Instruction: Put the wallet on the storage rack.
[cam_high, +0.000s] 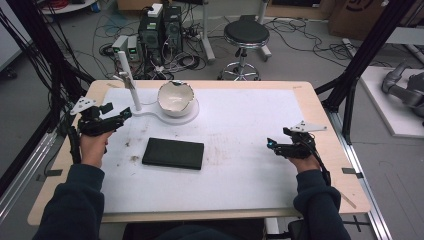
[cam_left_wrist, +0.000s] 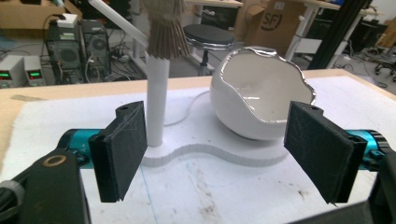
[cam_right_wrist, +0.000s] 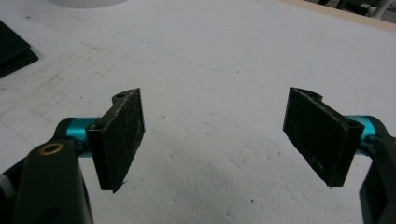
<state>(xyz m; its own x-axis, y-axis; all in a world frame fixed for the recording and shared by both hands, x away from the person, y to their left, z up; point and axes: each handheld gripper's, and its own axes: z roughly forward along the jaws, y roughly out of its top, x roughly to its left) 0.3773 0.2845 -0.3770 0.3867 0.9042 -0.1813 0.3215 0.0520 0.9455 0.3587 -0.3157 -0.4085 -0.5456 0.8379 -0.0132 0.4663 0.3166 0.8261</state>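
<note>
On white foam mat (cam_high: 240, 150), wooden table (cam_high: 327, 130), cabled workshop floor (cam_high: 300, 45)

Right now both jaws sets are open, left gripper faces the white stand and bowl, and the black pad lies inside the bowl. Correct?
Not quite. The black pad is not in the white bowl; the high view shows it lying flat on the white sheet, nearer the person than the stand. The rest holds: the left gripper and the right gripper both have their jaws open with nothing between them.
</note>
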